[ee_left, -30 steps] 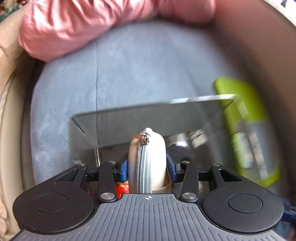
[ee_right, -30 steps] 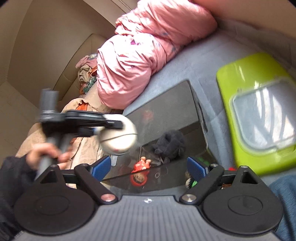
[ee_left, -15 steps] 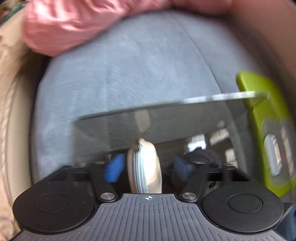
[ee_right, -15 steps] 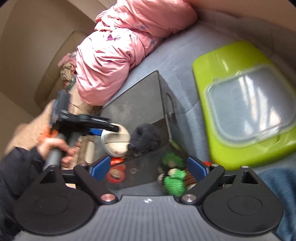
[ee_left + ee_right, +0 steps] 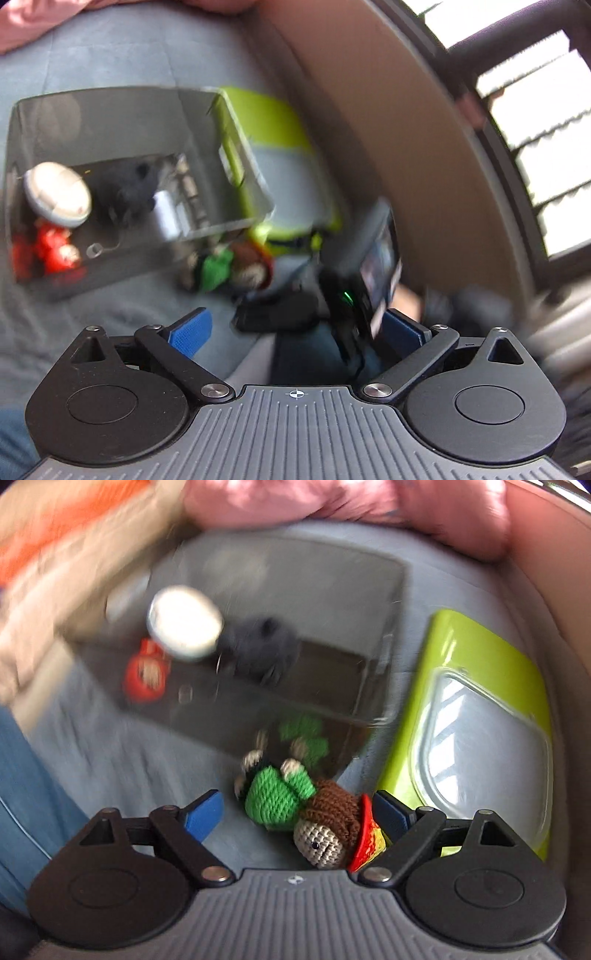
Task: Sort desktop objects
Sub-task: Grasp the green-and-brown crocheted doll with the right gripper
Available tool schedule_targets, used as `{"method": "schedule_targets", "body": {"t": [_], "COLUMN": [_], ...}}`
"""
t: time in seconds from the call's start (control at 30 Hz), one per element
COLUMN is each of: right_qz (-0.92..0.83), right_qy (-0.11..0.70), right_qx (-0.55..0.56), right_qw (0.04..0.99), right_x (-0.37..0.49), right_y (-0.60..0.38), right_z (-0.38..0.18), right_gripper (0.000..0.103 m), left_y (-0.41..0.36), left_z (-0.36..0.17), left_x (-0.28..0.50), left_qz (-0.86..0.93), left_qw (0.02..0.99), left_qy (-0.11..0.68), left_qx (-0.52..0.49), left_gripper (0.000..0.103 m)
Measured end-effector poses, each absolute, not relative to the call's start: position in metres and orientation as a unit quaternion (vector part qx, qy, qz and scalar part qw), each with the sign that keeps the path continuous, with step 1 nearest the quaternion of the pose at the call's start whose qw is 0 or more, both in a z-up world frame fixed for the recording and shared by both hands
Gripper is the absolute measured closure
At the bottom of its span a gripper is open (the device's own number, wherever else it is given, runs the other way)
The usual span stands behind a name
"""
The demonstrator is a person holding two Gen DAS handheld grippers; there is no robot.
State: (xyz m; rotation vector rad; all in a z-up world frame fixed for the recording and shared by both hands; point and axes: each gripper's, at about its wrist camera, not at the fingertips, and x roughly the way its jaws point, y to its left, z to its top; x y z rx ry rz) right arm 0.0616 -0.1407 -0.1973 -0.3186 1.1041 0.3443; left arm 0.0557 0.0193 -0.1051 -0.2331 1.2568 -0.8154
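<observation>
The left tongs (image 5: 295, 330) were being spread wider, nothing between their pads. The right tongs (image 5: 299, 812) were closing slightly, still spread around the crocheted doll (image 5: 295, 808), which lay unpinched on the grey cushion (image 5: 110, 746) beside the smoky clear box (image 5: 332, 590). Inside it, a cream pouch (image 5: 184, 622), dark plush (image 5: 258, 646) and red figure (image 5: 144, 672) were seen.

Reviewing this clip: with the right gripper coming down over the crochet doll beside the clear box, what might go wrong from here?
1. The crochet doll lies off-centre, its head and red hat near one finger of the open right gripper; closing could pinch only the hat.
2. The doll lies close against the clear box wall, so the fingers may bump or shove the box.
3. The lime-green lid lies close alongside and could get nudged.
</observation>
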Motion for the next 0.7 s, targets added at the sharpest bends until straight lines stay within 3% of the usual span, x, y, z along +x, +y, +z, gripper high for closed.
{"method": "schedule_targets", "body": {"t": [0.13, 0.37, 0.57, 0.7], "right_qz": [0.16, 0.189, 0.169, 0.164], "right_qy": [0.512, 0.489, 0.504, 0.5], "right_qx": [-0.305, -0.463, -0.516, -0.519], "right_qw": [0.787, 0.715, 0.672, 0.674], "right_x": [0.059, 0.049, 0.05, 0.043], "right_y": [-0.109, -0.083, -0.079, -0.08], "right_z": [-0.219, -0.264, -0.295, -0.283], "right_gripper": [0.019, 0.02, 0.036, 0.045], "left_y": [0.014, 0.023, 0.034, 0.039], "left_z": [-0.103, -0.08, -0.084, -0.093], "left_x": [0.021, -0.013, -0.013, -0.01], "left_qz": [-0.392, -0.446, -0.429, -0.417], "left_qw": [0.716, 0.708, 0.712, 0.71], "left_qy": [0.571, 0.54, 0.544, 0.553], "left_qx": [-0.088, -0.094, -0.111, -0.123], "left_gripper": [0.002, 0.0, 0.0, 0.0]}}
